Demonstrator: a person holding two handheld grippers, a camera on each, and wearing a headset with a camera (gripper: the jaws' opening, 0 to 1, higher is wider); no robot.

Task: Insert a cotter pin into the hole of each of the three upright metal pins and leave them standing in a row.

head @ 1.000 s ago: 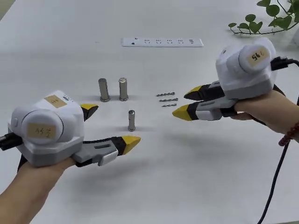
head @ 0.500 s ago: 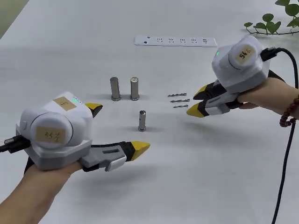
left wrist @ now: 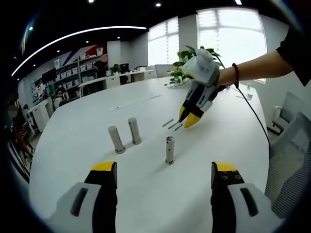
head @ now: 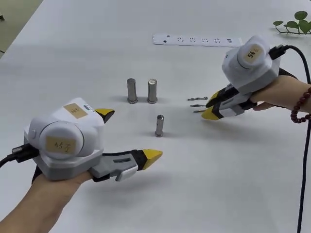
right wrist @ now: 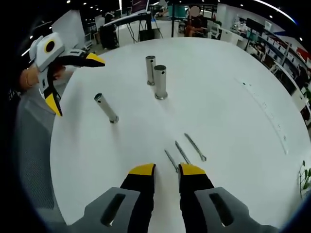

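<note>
In the head view the left tongs (head: 131, 134) sit at the lower left, spread wide and holding nothing. The right tongs (head: 211, 107) are at centre right, their yellow tips a slim gap apart and pinching nothing. These tips are just beside three cotter pins (head: 198, 105) that lie flat in a short stack on the white counter (head: 218, 184).

Left of the cotter pins, two metal pins (head: 132, 91) stand upright side by side. A third (head: 160, 125) stands alone below them, nearer the picture's middle. In the left gripper view this lone pin (left wrist: 169, 150) rises between the spread jaws and the cotter pins (left wrist: 172, 124).

A white power strip (head: 197, 40) lies along the top edge and a leafy plant (head: 294, 24) fills the upper right corner. A black cable (head: 303, 160) runs down the right side.
</note>
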